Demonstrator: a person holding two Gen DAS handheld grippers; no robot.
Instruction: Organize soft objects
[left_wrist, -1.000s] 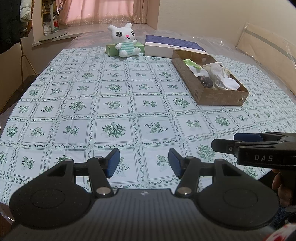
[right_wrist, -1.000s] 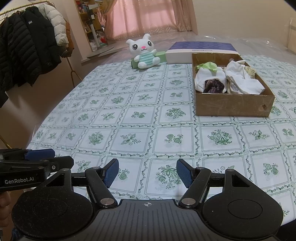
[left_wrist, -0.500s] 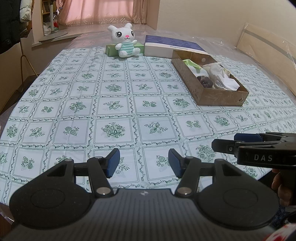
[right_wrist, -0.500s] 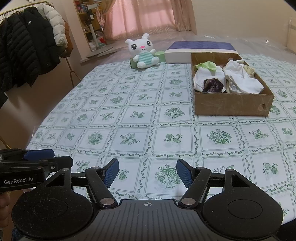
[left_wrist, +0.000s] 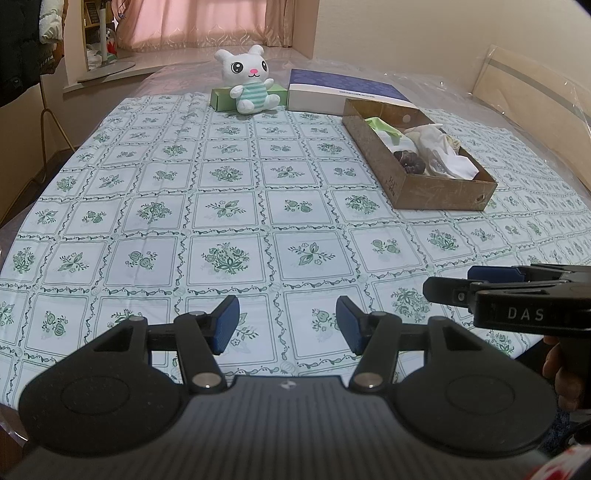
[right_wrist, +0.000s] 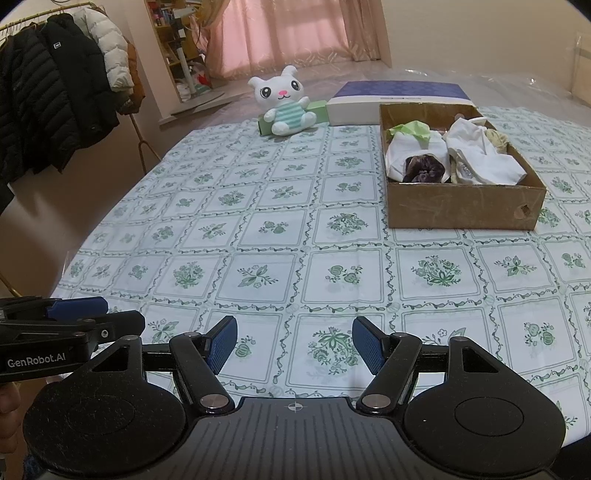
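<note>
A brown cardboard box (left_wrist: 439, 192) (right_wrist: 461, 206) stands on the right of the table and holds white cloths (right_wrist: 480, 158), a green cloth (right_wrist: 410, 129) and a dark purple soft item (right_wrist: 423, 168). A white plush bunny (left_wrist: 249, 85) (right_wrist: 286, 101) in a striped shirt sits at the far edge. My left gripper (left_wrist: 288, 325) is open and empty over the near table edge. My right gripper (right_wrist: 293, 345) is open and empty beside it, also seen side-on in the left wrist view (left_wrist: 480, 284).
A green carton (left_wrist: 221, 98) lies behind the bunny and a blue-and-white flat box (left_wrist: 343, 92) next to it. The floral tablecloth (left_wrist: 229, 199) covers the table. Coats (right_wrist: 55, 103) hang on a rack at the left. Curtains are at the back.
Both grippers have drifted slightly back and up; the box looks a little farther. Nothing was grasped or released.
</note>
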